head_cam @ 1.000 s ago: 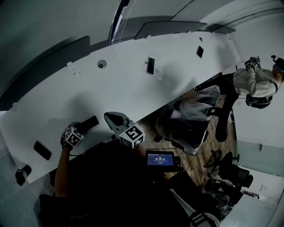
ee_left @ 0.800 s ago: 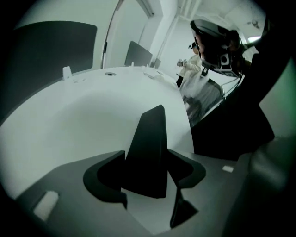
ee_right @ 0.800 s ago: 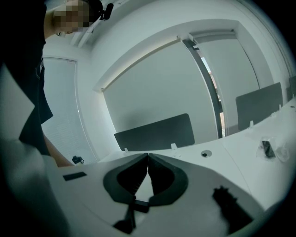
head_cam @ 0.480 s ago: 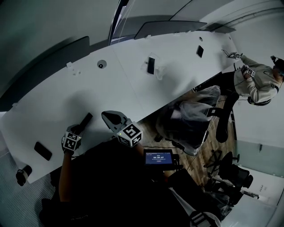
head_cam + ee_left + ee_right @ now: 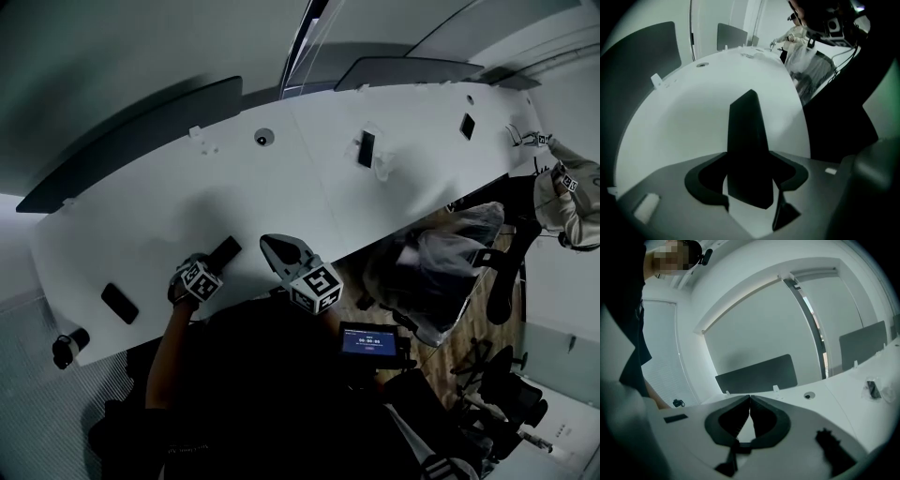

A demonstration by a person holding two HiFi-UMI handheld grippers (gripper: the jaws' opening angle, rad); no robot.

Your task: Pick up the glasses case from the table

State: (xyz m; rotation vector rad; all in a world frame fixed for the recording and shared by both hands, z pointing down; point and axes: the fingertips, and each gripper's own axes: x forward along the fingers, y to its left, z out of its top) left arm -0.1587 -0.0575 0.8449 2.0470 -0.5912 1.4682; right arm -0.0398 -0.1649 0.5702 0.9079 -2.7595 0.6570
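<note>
Head view looks steeply down on the white table (image 5: 281, 187); both gripper views skim it closely.

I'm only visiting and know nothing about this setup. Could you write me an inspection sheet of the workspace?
surface: long white table, smooth.
job's things: black glasses case lying on the table near its front edge.
clutter: flat dark slab, upright dark slab on a stand, round hole.
grippers: left tongs opening, the case between them; right tongs shut, empty.
cables: nothing seen on the table.
surroundings: dark divider panels behind, another person at the far end, covered chair.
</note>
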